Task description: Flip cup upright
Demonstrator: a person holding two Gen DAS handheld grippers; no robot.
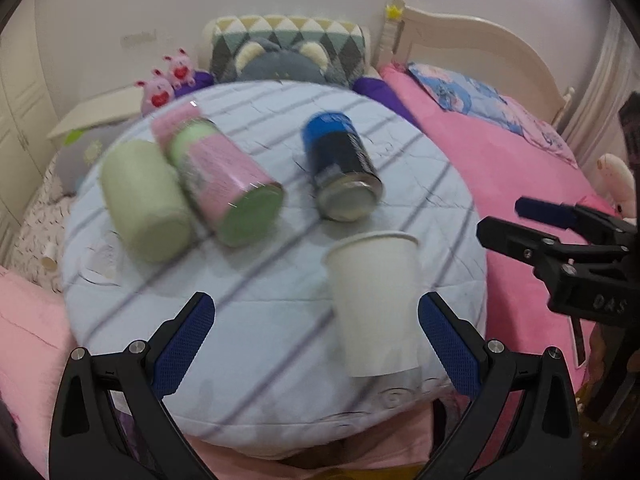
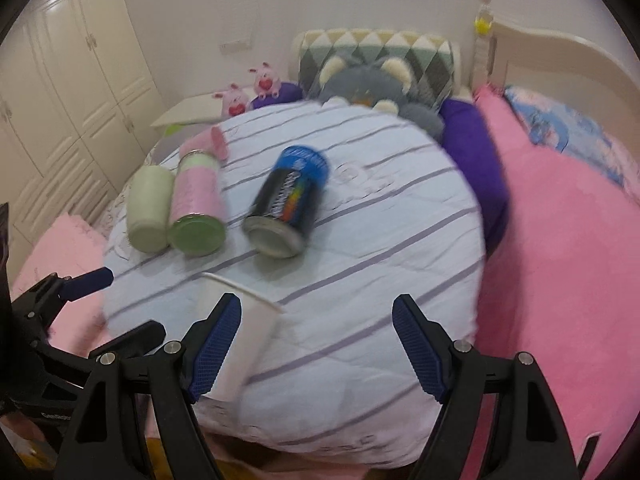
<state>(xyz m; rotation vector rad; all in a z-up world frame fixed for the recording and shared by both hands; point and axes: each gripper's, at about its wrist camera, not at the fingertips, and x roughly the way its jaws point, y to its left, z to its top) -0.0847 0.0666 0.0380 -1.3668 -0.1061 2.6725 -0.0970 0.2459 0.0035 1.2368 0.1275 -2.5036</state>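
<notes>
A white paper cup stands upright, mouth up, near the front edge of a round pale-blue striped cushion. My left gripper is open and empty, and the cup stands between its fingers, close to the right finger. In the right wrist view the cup is partly hidden behind my left fingertip. My right gripper is open and empty, just right of the cup. It also shows in the left wrist view, off the cushion's right side.
A pink-and-green can, a pale green cylinder and a blue-and-black can lie on their sides on the cushion. Pink bedding, pillows, plush toys and a headboard surround it. A wardrobe stands on the left.
</notes>
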